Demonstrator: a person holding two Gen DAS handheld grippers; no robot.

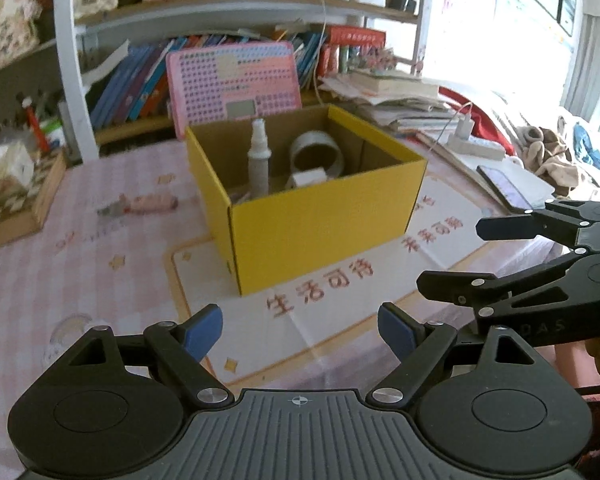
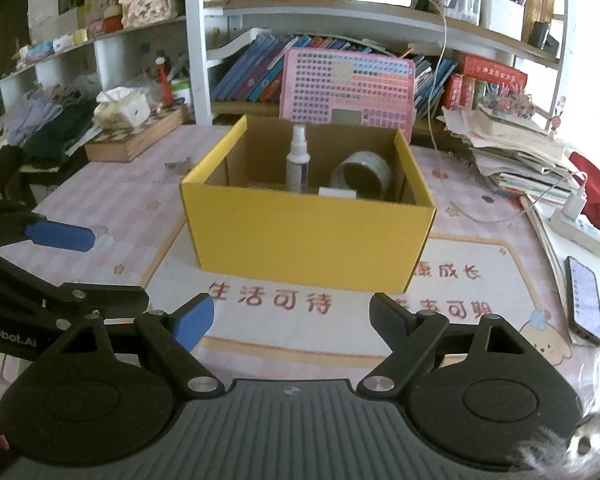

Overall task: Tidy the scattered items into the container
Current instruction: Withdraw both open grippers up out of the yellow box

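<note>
Yellow box (image 2: 308, 236); pink checked tablecloth (image 2: 112, 192).

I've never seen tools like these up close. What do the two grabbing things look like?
Each hand-held gripper is black plastic: a ribbed grey base, two round discs and hinged link arms with silver rivets. The left hand-held gripper has two blue finger pads. The right hand-held gripper shows one blue pad, and white lettering marks its side.

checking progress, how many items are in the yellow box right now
3 visible in the yellow box: a spray bottle standing upright left of centre, a tape roll on its side to the right, and a small white block in front of the roll. The near wall may hide more.
</note>
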